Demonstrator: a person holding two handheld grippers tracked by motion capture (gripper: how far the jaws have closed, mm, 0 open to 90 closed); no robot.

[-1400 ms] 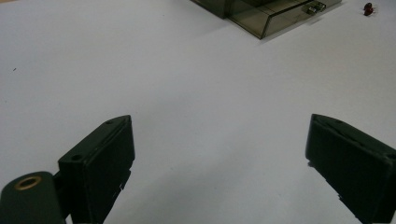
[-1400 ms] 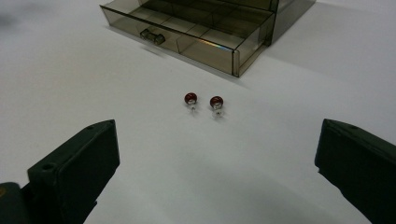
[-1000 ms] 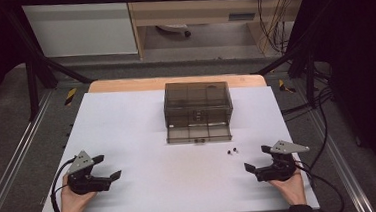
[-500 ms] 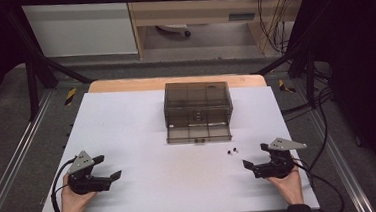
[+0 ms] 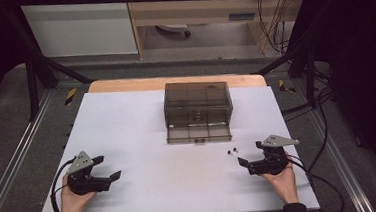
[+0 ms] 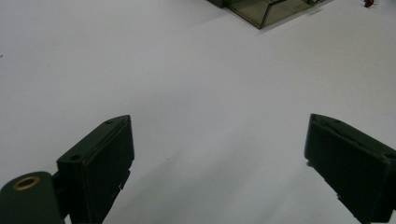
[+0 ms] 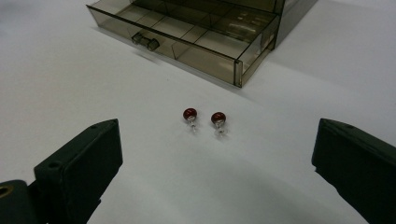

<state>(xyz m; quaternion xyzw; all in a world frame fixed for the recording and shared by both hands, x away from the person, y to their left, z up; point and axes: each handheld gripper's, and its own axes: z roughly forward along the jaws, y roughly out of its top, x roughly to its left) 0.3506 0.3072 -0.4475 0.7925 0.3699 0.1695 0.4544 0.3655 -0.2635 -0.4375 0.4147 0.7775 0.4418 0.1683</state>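
Two red stud earrings (image 7: 205,116) lie beside an open smoky drawer box (image 7: 196,37).
Right gripper (image 7: 212,154) and left gripper (image 6: 219,154) both spread wide, holding nothing.

2 small stud earrings (image 7: 204,119) w/ dark red round heads and short silvery posts, lying side by side, nearly touching, on the white surface (image 5: 142,129). Heads point toward the far edge, posts toward the near edge. Located in the near-right part of the surface, closer to the right edge, just ahead of the right tool (image 5: 244,163). In the high view they're tiny dark dots (image 5: 232,150); detail not readable there.
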